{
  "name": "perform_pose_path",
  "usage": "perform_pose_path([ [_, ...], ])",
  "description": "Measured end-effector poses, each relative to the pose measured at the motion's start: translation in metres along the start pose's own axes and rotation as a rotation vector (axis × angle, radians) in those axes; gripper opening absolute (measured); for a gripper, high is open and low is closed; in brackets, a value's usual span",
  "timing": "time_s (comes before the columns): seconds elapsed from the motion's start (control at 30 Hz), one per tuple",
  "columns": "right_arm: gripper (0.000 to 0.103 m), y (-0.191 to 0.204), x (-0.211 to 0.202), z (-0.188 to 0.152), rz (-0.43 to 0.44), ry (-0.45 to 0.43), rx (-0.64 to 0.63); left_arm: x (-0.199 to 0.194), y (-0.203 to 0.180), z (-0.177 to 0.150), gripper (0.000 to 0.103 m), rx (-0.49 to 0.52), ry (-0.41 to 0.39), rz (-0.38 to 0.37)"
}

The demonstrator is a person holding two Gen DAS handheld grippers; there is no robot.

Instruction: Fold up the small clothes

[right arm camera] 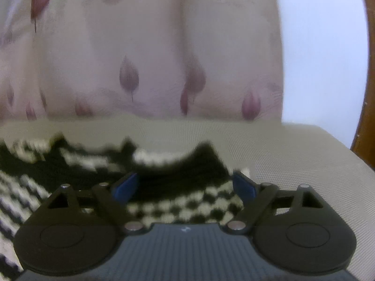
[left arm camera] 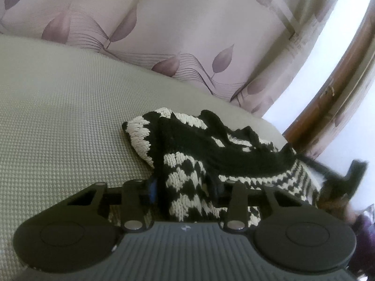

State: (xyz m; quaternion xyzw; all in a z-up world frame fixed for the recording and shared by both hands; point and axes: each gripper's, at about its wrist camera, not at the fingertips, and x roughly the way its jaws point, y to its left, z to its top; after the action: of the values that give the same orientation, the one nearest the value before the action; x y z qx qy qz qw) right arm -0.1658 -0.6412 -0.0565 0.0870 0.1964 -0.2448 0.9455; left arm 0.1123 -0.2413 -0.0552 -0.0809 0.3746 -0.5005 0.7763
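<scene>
My left gripper [left arm camera: 185, 187] is clamped on a bunched fold of the black-and-cream knitted sweater [left arm camera: 211, 154], which lies crumpled on the grey cushion [left arm camera: 58, 117] below the leaf-print curtain [left arm camera: 175, 23]. My right gripper [right arm camera: 184, 185] has its fingers [right arm camera: 125, 185] apart, straddling the sweater's near edge on that cushion.

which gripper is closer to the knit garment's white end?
Left. The left gripper has the knit garment between its fingers, just below the white end. The right gripper straddles the checkered edge, white end out of view.
</scene>
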Motion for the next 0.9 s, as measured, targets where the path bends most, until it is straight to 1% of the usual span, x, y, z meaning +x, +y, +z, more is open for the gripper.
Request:
perform_pose_path([
  [0.03,0.068,0.000,-0.004,0.009,0.043,-0.013,0.016,0.000,0.000,0.000,0.042,0.000,0.000,-0.002],
  [0.07,0.052,0.004,-0.005,0.022,0.080,-0.008,0.007,0.001,0.001,0.001,0.042,-0.003,-0.001,-0.005],
  [0.1,0.050,0.009,-0.003,0.034,0.097,-0.002,-0.010,0.001,0.002,0.001,0.042,-0.008,-0.002,-0.007],
  [0.13,0.045,0.016,0.003,0.049,0.121,0.010,-0.029,0.001,0.003,0.000,0.042,-0.012,-0.004,-0.008],
  [0.17,0.034,0.021,0.012,0.060,0.144,0.027,-0.038,0.001,0.003,0.000,0.042,-0.013,-0.007,-0.007],
  [0.23,0.027,0.029,0.039,0.074,0.168,0.104,-0.052,0.000,0.002,-0.001,0.045,-0.008,-0.011,0.001],
  [0.27,0.020,0.032,0.054,0.076,0.171,0.153,-0.062,0.000,0.002,-0.001,0.045,-0.003,-0.012,0.005],
  [0.3,0.016,0.035,0.072,0.076,0.161,0.209,-0.076,0.000,0.001,-0.001,0.045,0.001,-0.013,0.007],
  [0.37,0.014,0.041,0.096,0.070,0.165,0.297,-0.090,-0.001,0.002,-0.001,0.045,0.000,-0.014,0.005],
  [0.47,0.013,0.054,0.125,0.057,0.154,0.390,-0.126,0.000,0.003,-0.001,0.046,-0.007,-0.016,0.003],
  [0.57,0.012,0.054,0.138,0.059,0.125,0.356,-0.121,0.000,0.002,-0.001,0.046,-0.002,-0.017,0.005],
  [0.63,0.013,0.044,0.146,0.061,0.133,0.355,-0.026,0.000,0.002,-0.001,0.046,-0.006,-0.018,0.002],
  [0.67,0.013,0.043,0.145,0.060,0.137,0.354,-0.019,0.000,0.002,-0.001,0.046,-0.008,-0.018,0.000],
  [0.7,0.013,0.041,0.143,0.059,0.138,0.348,-0.013,0.000,0.002,-0.002,0.046,-0.009,-0.018,-0.001],
  [0.77,0.014,0.034,0.137,0.059,0.163,0.319,0.038,0.000,0.003,-0.002,0.046,-0.010,-0.019,-0.004],
  [0.8,0.014,0.025,0.129,0.063,0.194,0.286,0.085,0.000,0.003,-0.002,0.046,-0.010,-0.020,-0.004],
  [0.83,0.014,0.021,0.122,0.066,0.205,0.263,0.123,-0.001,0.003,-0.002,0.047,-0.010,-0.021,-0.005],
  [0.87,0.015,0.021,0.116,0.070,0.202,0.244,0.140,-0.002,0.003,-0.002,0.047,-0.011,-0.021,-0.006],
  [0.9,0.016,0.025,0.108,0.076,0.204,0.222,0.130,-0.002,0.003,-0.002,0.047,-0.012,-0.022,-0.007],
])
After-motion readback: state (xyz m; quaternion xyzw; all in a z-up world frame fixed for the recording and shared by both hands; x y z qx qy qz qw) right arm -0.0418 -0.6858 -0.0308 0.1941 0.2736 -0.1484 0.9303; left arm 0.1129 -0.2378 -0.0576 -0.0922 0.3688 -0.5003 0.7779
